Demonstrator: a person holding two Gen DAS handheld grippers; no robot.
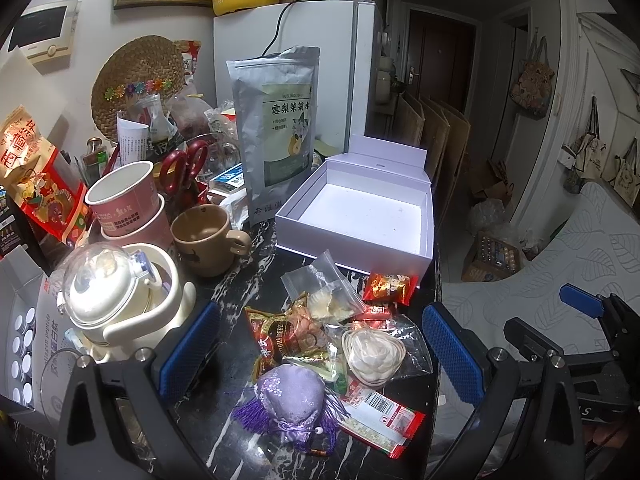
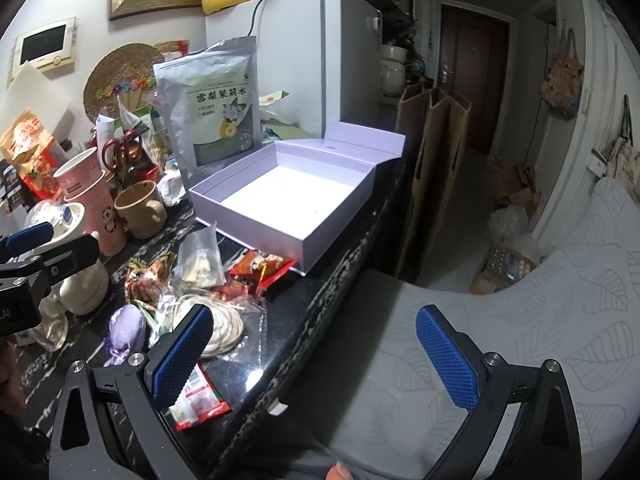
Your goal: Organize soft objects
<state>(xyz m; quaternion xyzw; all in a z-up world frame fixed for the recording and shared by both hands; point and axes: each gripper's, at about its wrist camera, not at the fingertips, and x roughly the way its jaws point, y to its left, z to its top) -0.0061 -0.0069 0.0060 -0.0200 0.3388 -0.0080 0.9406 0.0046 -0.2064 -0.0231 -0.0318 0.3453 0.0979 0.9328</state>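
While both grippers, left (image 1: 320, 354) and right (image 2: 316, 354), gape wide and hold nothing, the white box (image 1: 427, 232) sits bare inside, one purple sachet (image 1: 290, 398) lying among snack packets just before it, two stacked pink cups (image 1: 126, 200) alongside.

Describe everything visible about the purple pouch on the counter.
The purple pouch is a small, plump fabric sachet, lilac with a faint woven pattern, gathered at the neck with a cord, beads and darker purple tassels. It lies on its side on the black marbled counter, at the near end of the snack packet pile, touching a green-edged wrapper. Nothing grips it.
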